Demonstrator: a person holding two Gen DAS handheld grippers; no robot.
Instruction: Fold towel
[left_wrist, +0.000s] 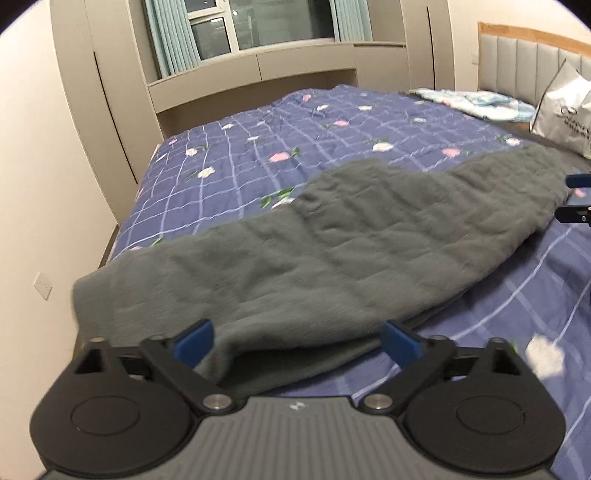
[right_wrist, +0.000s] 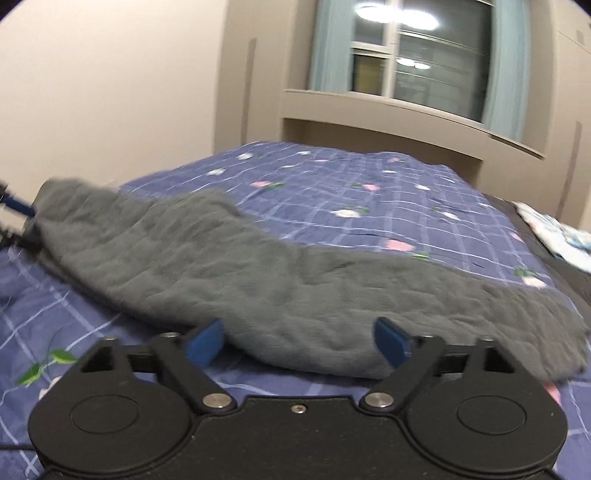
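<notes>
A grey towel (left_wrist: 332, 251) lies doubled over on the bed, running from near left to far right in the left wrist view. My left gripper (left_wrist: 298, 341) stands open, its blue pads (left_wrist: 195, 343) on either side of the towel's near end without pressing it. In the right wrist view the towel (right_wrist: 258, 280) stretches from far left to near right. My right gripper (right_wrist: 298, 341) is also open, and the towel's near edge lies between its spread fingers, untouched. Each gripper shows at the other view's edge: the right gripper (left_wrist: 576, 197), the left gripper (right_wrist: 14, 218).
The bed carries a blue checked quilt (left_wrist: 295, 147) with flowers. A white bag (left_wrist: 565, 107) and a folded pale-blue cloth (left_wrist: 476, 101) sit by the padded headboard (left_wrist: 532, 59). Beige cabinets (left_wrist: 110, 92) and a window (left_wrist: 258, 26) stand beyond the bed; a wall runs along its left side.
</notes>
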